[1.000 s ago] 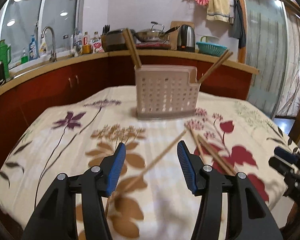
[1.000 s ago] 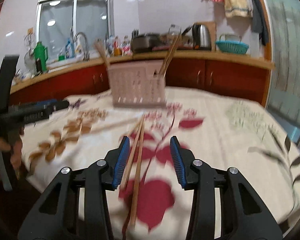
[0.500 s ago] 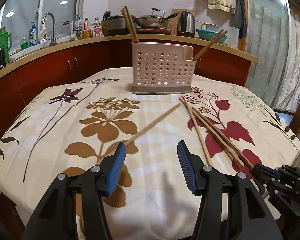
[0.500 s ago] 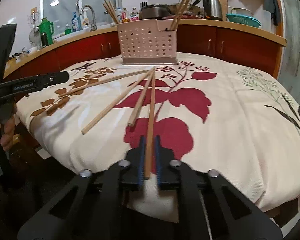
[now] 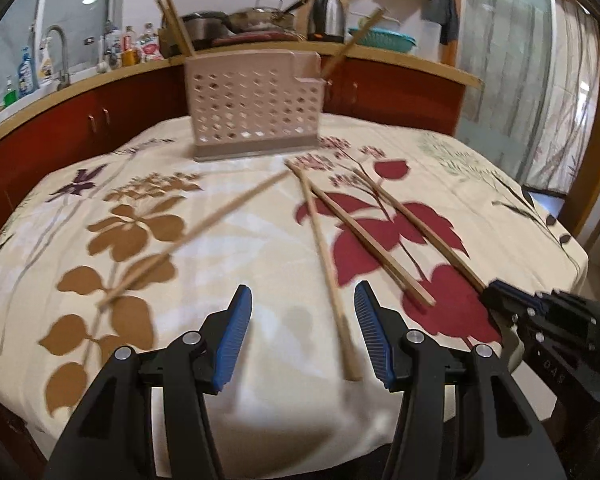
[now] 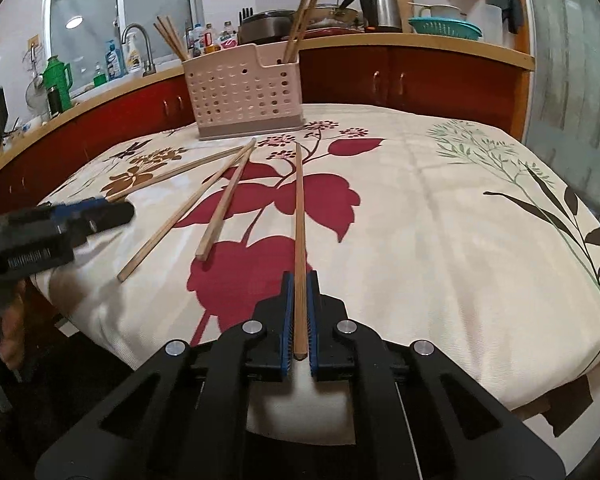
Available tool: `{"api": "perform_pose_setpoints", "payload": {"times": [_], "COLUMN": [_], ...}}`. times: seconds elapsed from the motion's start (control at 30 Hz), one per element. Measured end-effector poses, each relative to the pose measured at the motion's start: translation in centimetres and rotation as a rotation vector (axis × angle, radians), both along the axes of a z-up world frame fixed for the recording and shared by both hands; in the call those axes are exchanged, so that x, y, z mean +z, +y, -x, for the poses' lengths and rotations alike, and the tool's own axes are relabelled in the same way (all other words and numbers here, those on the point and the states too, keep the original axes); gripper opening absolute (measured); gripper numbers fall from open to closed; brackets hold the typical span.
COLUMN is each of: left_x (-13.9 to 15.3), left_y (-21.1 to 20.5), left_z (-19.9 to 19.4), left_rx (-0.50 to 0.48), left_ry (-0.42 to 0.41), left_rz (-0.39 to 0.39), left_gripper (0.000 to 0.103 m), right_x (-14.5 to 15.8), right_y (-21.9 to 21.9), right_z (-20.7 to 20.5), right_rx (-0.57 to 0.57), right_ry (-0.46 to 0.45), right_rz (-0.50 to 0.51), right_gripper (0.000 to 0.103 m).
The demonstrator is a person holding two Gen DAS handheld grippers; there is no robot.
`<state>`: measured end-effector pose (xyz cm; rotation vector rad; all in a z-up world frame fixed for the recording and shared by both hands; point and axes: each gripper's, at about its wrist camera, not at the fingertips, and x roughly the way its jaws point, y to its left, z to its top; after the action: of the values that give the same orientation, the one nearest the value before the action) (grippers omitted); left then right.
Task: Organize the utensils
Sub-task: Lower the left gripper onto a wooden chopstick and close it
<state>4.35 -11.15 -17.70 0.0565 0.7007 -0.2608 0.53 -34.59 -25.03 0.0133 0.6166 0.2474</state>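
Note:
Several wooden chopsticks lie on the flowered tablecloth. My right gripper (image 6: 299, 312) is shut on the near end of the rightmost chopstick (image 6: 299, 208), which still lies along the cloth. It shows in the left wrist view as the right gripper (image 5: 496, 292) at the right table edge. My left gripper (image 5: 302, 288) is open, low over the cloth. The near end of another chopstick (image 5: 320, 240) lies between its jaws, close to the right pad (image 5: 370, 328), untouched. A pink perforated holder (image 5: 256, 108) stands at the far side with chopsticks upright in both end slots.
Two more loose chopsticks lie on the cloth, one on the brown flower (image 5: 204, 224) and one on the red flower (image 5: 372, 240). The table's front edge is just under both grippers. A red-fronted kitchen counter (image 6: 420, 76) with sink, kettle and teal basket curves behind.
My right gripper closed on the rightmost chopstick and sank a little. My left gripper, still open, moved right and down from the leftmost chopstick to the one beside it.

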Motion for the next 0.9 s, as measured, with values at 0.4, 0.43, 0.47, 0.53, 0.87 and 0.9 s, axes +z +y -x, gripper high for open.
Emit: {"api": "perform_pose_setpoints", "payload": {"times": [0.4, 0.43, 0.47, 0.53, 0.87, 0.9], "left_x": [-1.8, -1.7, -1.7, -1.7, -1.8, -1.8], "left_y": [1.6, 2.1, 2.3, 2.7, 2.0, 1.8], "left_z": [-0.5, -0.5, -0.6, -0.5, 0.4, 0.6], "left_rx": [0.030, 0.042, 0.046, 0.024, -0.085, -0.091], "left_ry": [0.037, 0.038, 0.038, 0.036, 0.007, 0.001], "left_rz": [-0.077, -0.079, -0.078, -0.081, -0.123, -0.133], "left_gripper": [0.034, 0.034, 0.034, 0.034, 0.025, 0.020], "right_x": [0.3, 0.4, 0.5, 0.7, 0.7, 0.7], "right_y": [0.0, 0.1, 0.2, 0.3, 0.5, 0.5], "right_z": [-0.5, -0.6, -0.7, -0.9, -0.8, -0.8], "right_rx": [-0.004, -0.001, 0.001, 0.005, 0.005, 0.003], "right_ry": [-0.016, -0.021, -0.024, -0.029, -0.029, -0.029], "right_rz": [-0.018, -0.017, -0.017, -0.020, -0.020, -0.020], "right_gripper": [0.007, 0.007, 0.007, 0.007, 0.007, 0.007]}}
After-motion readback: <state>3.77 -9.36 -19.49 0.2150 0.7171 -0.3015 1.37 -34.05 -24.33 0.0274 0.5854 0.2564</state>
